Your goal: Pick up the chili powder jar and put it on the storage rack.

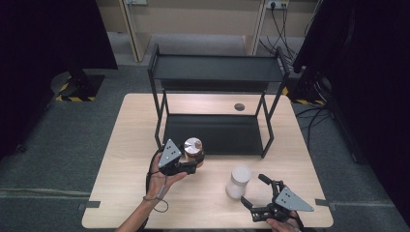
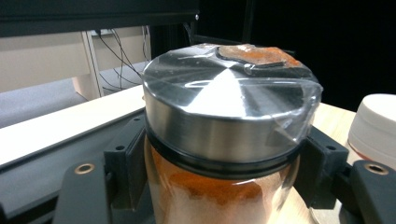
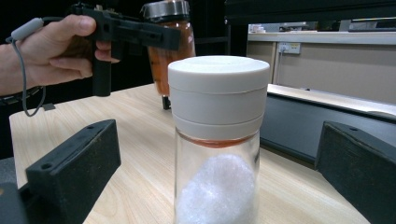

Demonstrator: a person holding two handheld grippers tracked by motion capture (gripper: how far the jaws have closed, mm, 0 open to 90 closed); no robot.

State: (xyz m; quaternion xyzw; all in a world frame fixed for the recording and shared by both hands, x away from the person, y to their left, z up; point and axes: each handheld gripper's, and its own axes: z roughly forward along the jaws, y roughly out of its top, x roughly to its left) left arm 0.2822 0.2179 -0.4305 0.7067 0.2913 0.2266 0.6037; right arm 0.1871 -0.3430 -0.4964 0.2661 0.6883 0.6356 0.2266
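Orange jar (image 2: 219,154) clamped in left tool (image 1: 193,162)

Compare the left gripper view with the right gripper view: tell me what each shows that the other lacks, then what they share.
Left gripper view alone: clear film over the steel lid of the spice jar, with orange powder caught on top.

Right gripper view alone: the person's hand on the left hand-held gripper, the spice jar off the table, and white grains in the white-capped jar, standing between open jaws.

Both: the two jars, the wooden table and the black shelf.
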